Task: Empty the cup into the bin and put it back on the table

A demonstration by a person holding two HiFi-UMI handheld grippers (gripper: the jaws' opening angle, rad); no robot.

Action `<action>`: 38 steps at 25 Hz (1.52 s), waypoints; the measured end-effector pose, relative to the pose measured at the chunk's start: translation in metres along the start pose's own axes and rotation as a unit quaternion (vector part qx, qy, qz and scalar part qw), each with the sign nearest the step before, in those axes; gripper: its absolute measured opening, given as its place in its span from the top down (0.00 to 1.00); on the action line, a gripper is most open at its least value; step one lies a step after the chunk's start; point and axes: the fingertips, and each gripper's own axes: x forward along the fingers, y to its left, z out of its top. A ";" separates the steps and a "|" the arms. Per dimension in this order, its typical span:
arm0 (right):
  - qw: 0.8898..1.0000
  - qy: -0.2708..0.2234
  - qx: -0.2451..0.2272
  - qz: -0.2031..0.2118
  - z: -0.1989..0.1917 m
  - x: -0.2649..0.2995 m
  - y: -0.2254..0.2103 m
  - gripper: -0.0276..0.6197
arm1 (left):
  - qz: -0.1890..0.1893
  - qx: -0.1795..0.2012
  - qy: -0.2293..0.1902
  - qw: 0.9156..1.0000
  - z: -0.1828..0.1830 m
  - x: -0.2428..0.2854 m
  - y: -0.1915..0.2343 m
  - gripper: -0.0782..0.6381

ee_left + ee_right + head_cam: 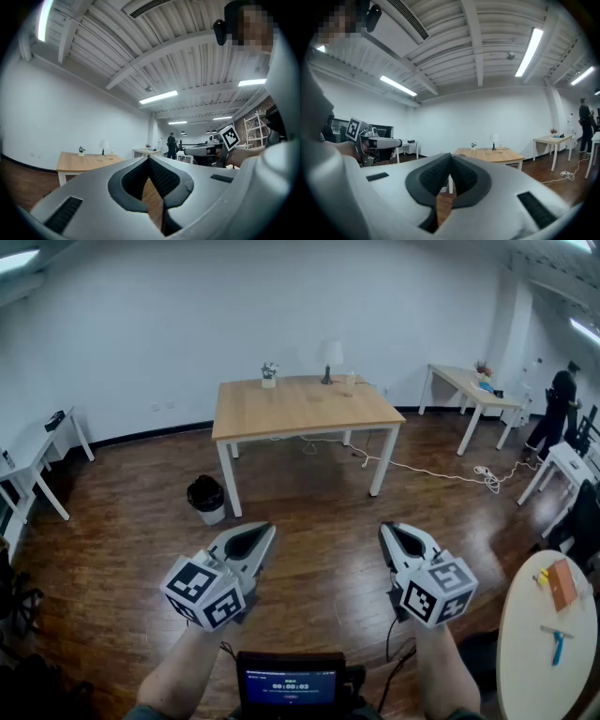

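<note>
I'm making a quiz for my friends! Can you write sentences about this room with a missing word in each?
1. The left gripper and the right gripper both have their jaws ____.
2. The black bin stands on the ____, beside the wooden table.
3. The small plant stands ____ the table.

Missing words: shut; floor; on.

1. The table [309, 409] is topped in light wood and legged in white.
2. The bin [206, 495] is coloured black above and white below.
3. The floor [319, 512] is planked in dark brown.
4. The grey left gripper [268, 529] and right gripper [384, 529] are patterned with black-and-white squares.
</note>
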 end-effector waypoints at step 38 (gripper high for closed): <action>0.998 0.000 0.013 0.058 -0.006 0.128 -0.142 0.95 | 0.038 0.003 0.007 0.999 -0.038 0.155 0.079 0.90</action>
